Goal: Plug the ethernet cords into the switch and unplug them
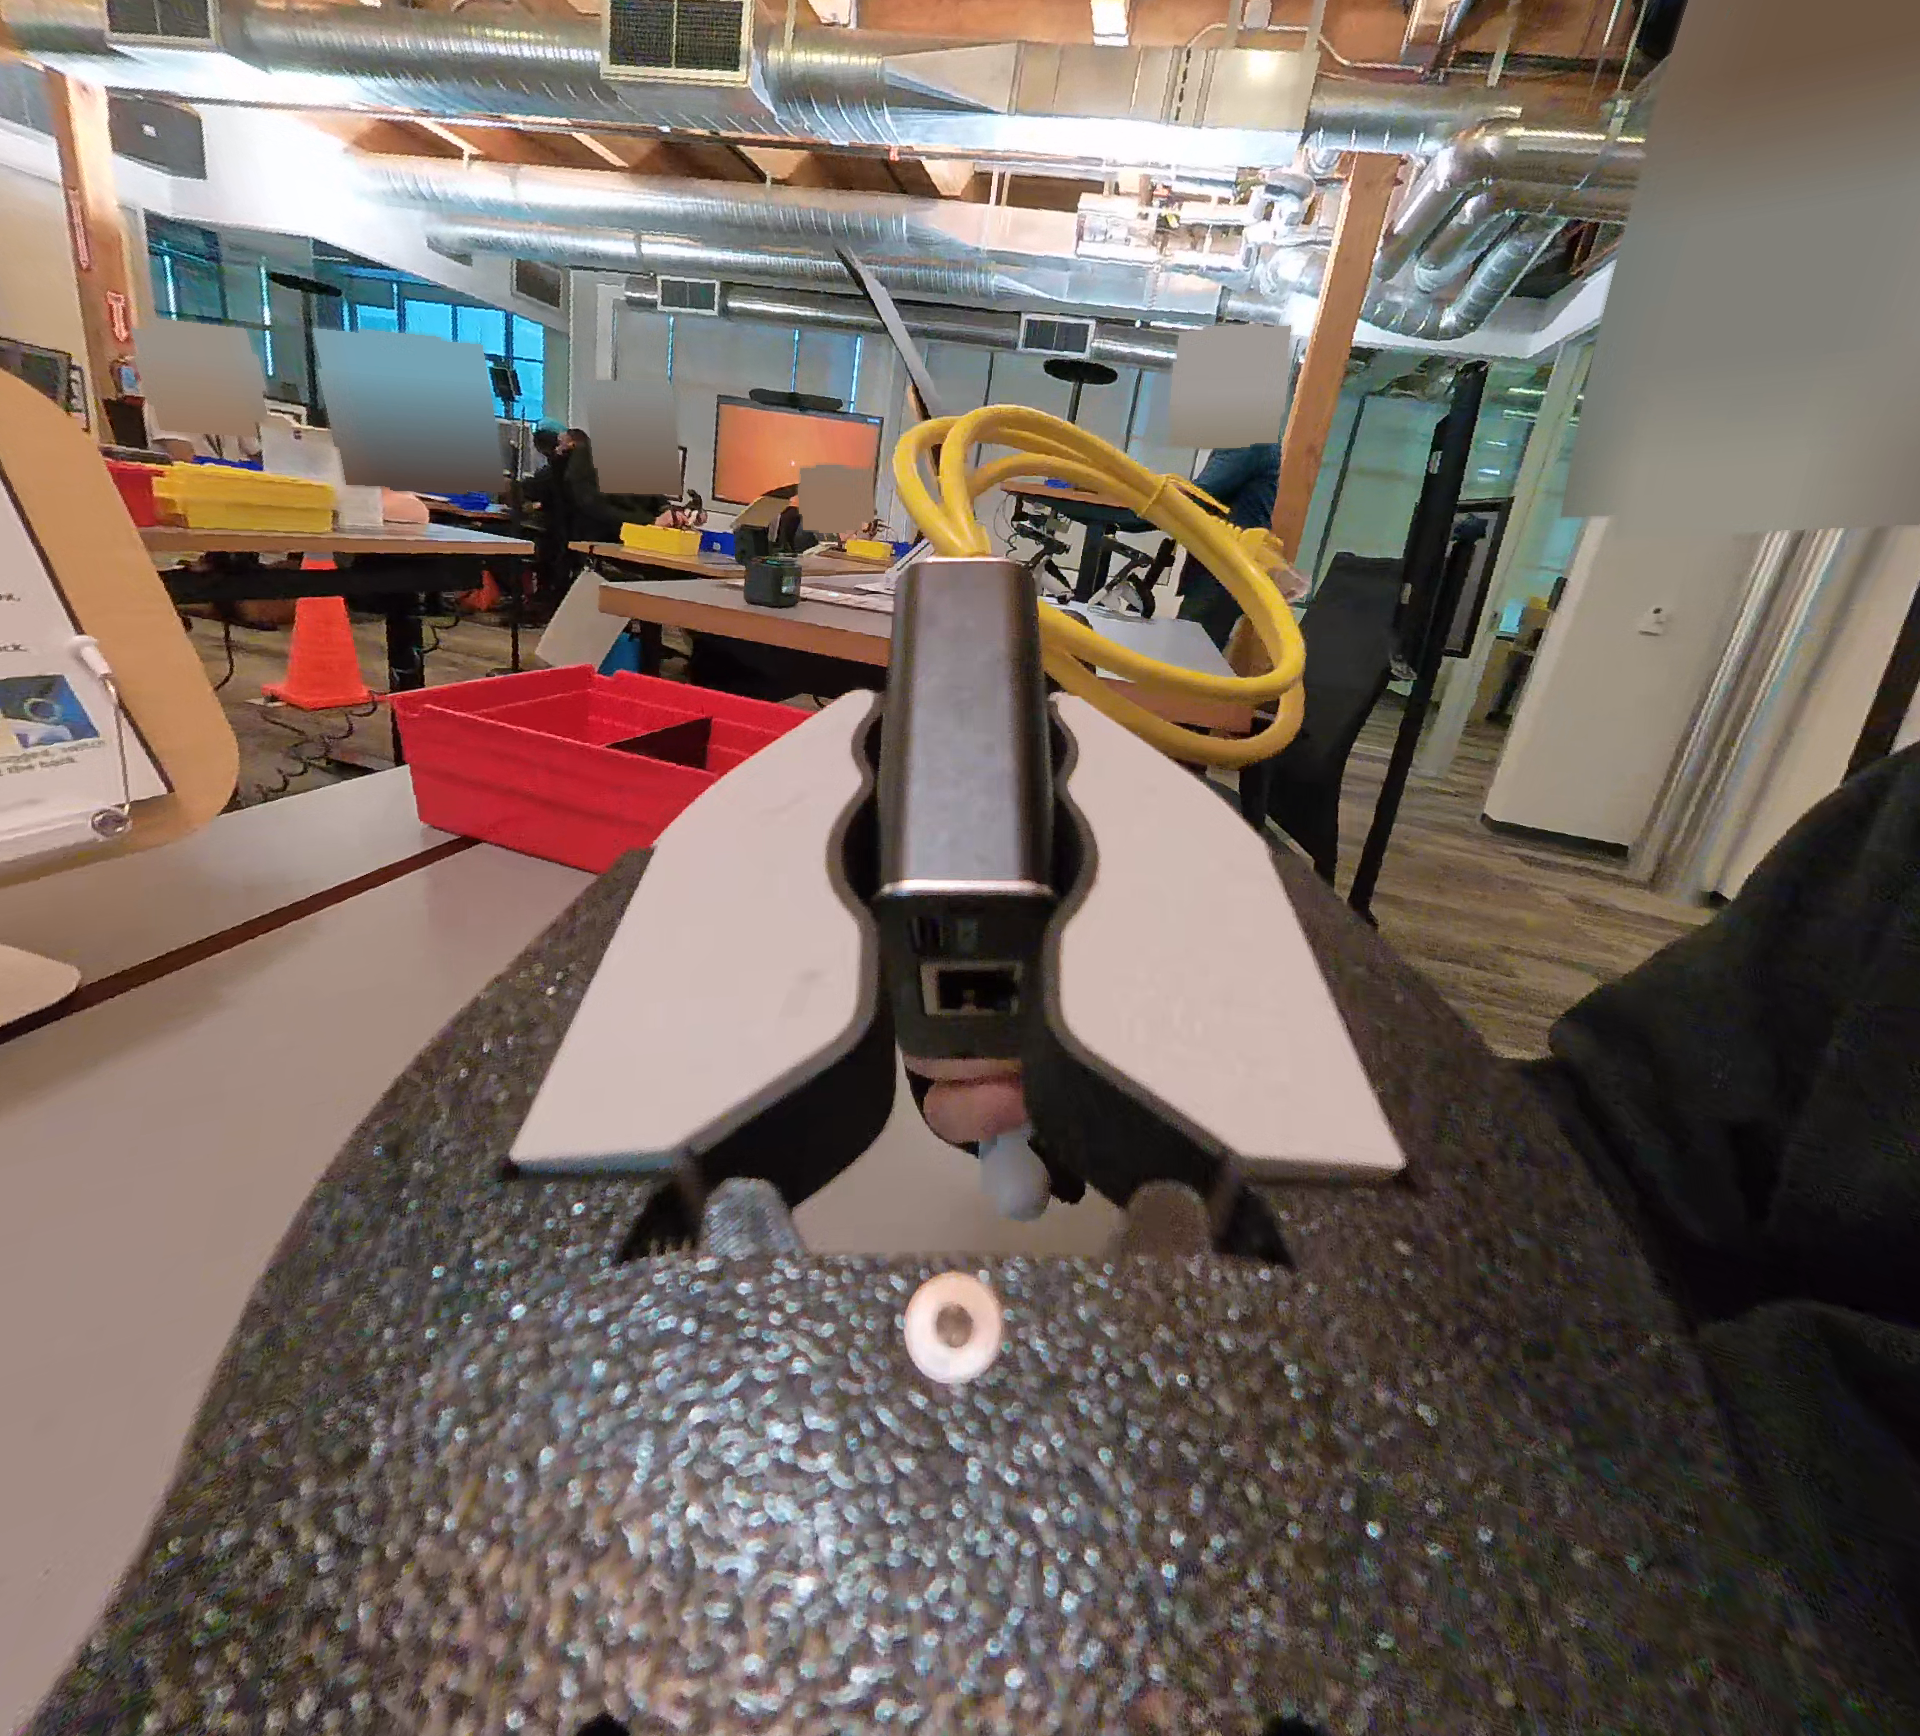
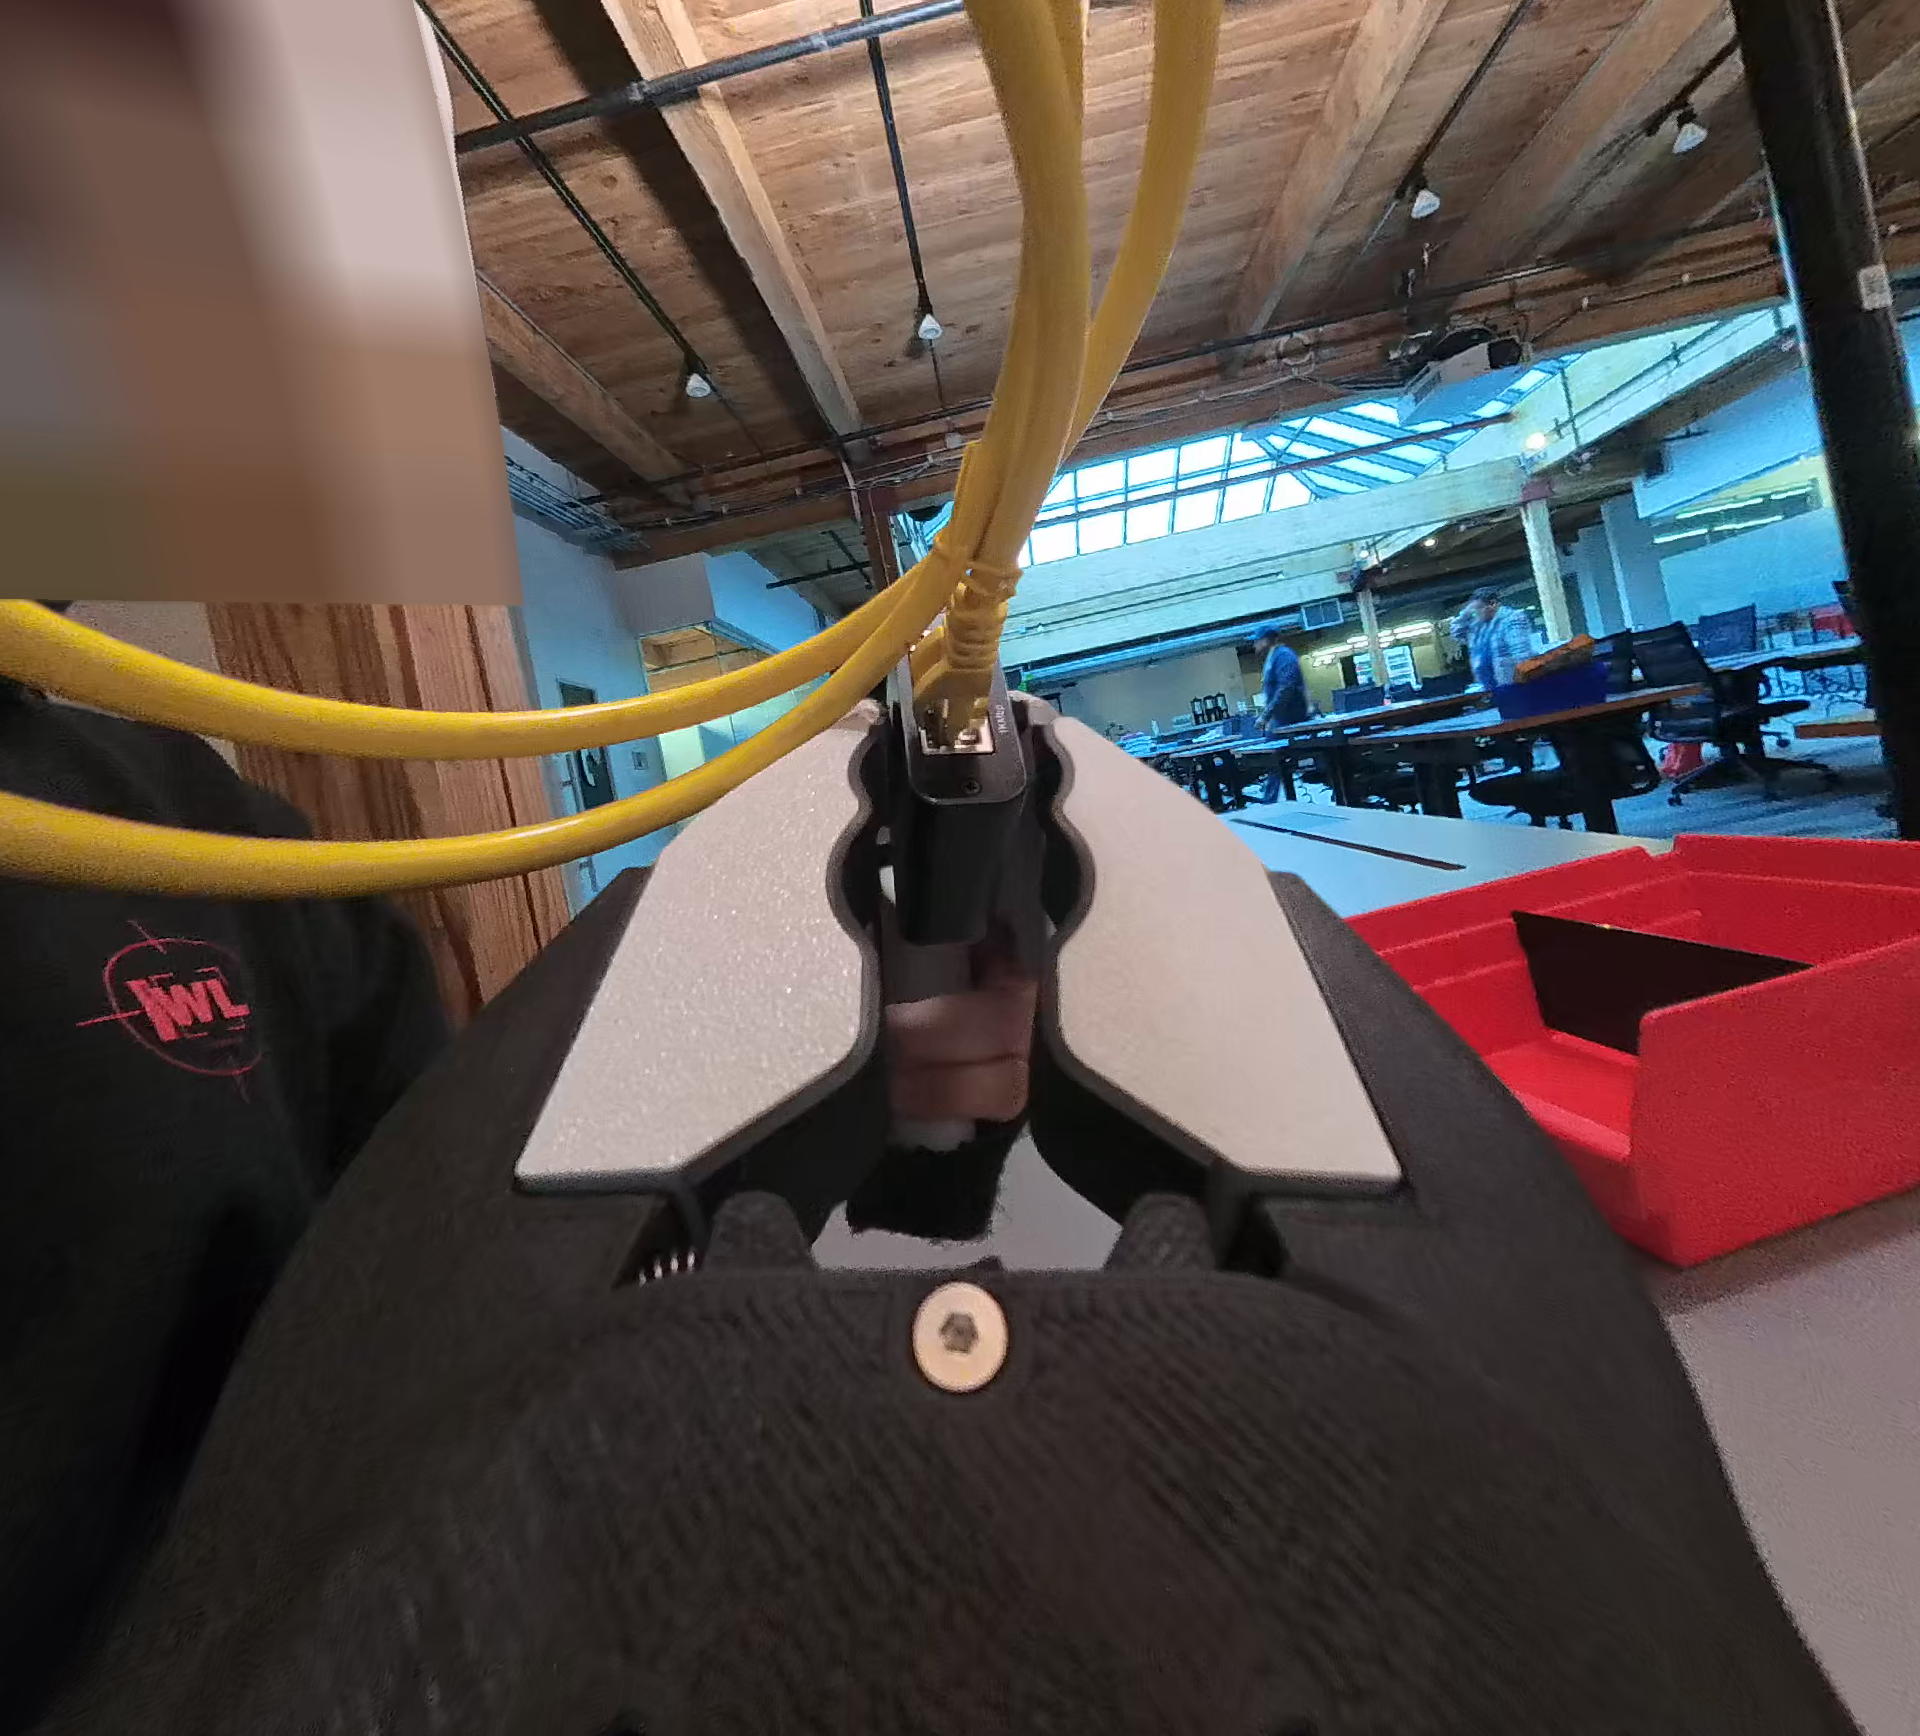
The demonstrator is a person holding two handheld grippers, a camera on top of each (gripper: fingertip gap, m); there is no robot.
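We're clamping the switch (image 1: 961, 751) in the left gripper (image 1: 961, 730), and the right gripper (image 2: 961, 813) is closing on it too. The yellow cord (image 2: 977, 647) is sitting plugged in, so we're aiming to pull it out straight.

Black speckled gripper (image 1: 961, 865) — grey fingers (image 1: 727, 938) — pale centre screw (image 1: 952, 1325).

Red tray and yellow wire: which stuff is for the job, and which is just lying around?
For the job:
switch
yellow ethernet cord
left claw, gripping the switch
right claw, also gripping the switch

Just lying about:
red tray
orange cone
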